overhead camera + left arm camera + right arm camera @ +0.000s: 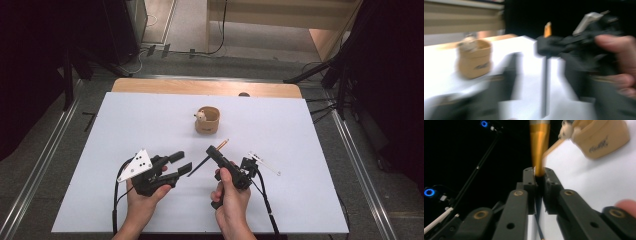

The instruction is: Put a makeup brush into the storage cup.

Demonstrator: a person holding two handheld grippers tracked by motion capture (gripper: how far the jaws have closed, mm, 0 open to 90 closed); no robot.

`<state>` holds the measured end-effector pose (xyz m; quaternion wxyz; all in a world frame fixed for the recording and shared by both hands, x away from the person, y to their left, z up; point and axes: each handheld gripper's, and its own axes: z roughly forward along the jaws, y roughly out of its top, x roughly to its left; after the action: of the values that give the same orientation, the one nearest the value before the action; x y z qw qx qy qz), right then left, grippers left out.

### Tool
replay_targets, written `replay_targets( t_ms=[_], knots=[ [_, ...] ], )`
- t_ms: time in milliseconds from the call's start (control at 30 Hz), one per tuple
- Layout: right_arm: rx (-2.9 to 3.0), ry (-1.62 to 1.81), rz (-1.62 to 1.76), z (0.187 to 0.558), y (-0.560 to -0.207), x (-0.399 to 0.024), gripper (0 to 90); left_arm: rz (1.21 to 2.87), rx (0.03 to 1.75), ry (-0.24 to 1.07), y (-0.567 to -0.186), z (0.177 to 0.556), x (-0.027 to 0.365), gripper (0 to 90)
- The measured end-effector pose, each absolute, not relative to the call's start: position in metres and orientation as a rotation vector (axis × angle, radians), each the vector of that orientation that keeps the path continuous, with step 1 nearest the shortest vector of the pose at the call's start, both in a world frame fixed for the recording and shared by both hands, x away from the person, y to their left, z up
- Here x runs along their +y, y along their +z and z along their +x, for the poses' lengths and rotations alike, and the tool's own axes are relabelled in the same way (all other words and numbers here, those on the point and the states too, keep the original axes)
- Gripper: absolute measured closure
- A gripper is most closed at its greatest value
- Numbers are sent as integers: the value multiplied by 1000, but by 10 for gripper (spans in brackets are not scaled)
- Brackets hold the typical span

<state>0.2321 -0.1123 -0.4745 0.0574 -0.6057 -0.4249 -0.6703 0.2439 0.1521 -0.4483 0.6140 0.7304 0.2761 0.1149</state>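
The right claw (214, 151) is clenched on a thin brush (539, 150): in the right gripper view its jaws pinch the orange shaft just below the metal ferrule, and the dark handle runs down between them. In the high view the brush slants across the white desk (125, 200), orange end toward a tan cup (208, 120) that stands well apart, farther up the desk. The left claw (181, 162) hangs released just beside the brush's dark end, jaws parted, nothing between them. The left gripper view is blurred.
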Motion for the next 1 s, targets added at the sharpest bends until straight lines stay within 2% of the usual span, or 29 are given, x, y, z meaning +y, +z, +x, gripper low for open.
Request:
replay_targets(
  t_ms=[33, 67, 133, 200, 1000],
  knots=[
    [-1309, -2049, -1815, 233, -474, -114, 843, 1692, 648, 272, -447, 244, 153, 190],
    [-1348, -2068, -1803, 234, -474, -116, 842, 1696, 651, 271, -446, 244, 155, 134],
    [-1419, -2087, -1797, 233, -472, -118, 843, 1686, 648, 243, -444, 245, 160, 87],
    [-1480, -2101, -1812, 233, -470, -119, 843, 1691, 623, 226, -444, 246, 164, 0],
    [-1974, -2220, -1791, 247, -450, -126, 843, 1715, 698, 310, -447, 244, 213, 0]
  ],
)
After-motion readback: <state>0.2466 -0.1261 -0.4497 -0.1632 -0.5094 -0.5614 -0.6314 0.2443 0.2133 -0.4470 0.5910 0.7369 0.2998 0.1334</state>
